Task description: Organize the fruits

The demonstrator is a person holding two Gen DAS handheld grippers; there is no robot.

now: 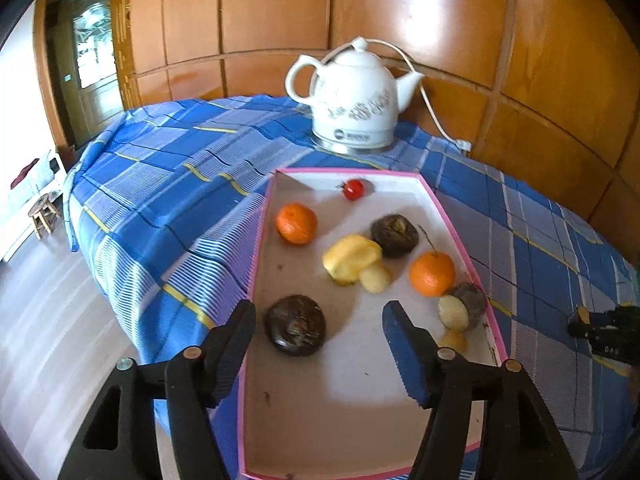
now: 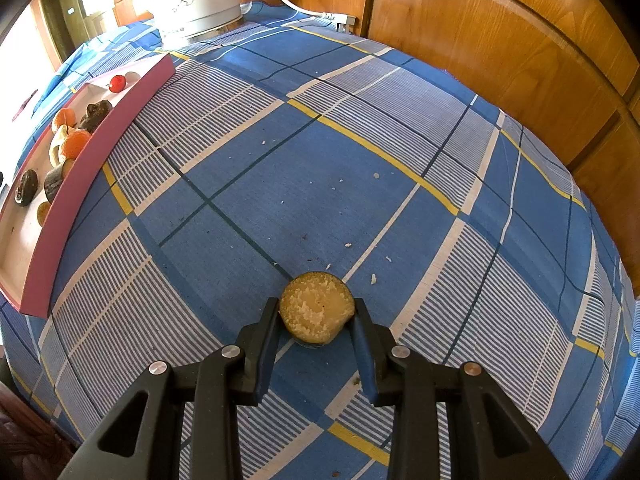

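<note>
A pink-rimmed white tray (image 1: 456, 232) lies on the blue checked cloth. In it are a red cherry tomato (image 1: 353, 189), two oranges (image 1: 296, 223) (image 1: 432, 273), a yellow fruit (image 1: 352, 258), two dark round fruits (image 1: 394, 234) (image 1: 295, 325) and a cut dark-skinned half (image 1: 460, 309). My left gripper (image 1: 318, 316) stands open over the tray's near end, the nearer dark fruit lying loose between its fingertips. My right gripper (image 2: 317, 312) is shut on a cut fruit half (image 2: 316, 308) with a pale yellow face, low over the cloth. The right gripper also shows in the left wrist view (image 1: 600, 326).
A white ceramic electric kettle (image 1: 354, 96) with a cord (image 1: 430, 104) stands behind the tray, against the wood-panelled wall. The tray (image 2: 92, 148) lies far left of the right gripper. Crumbs dot the cloth (image 2: 376, 176). The table edge drops to the floor at left, by a small stool (image 1: 42, 210).
</note>
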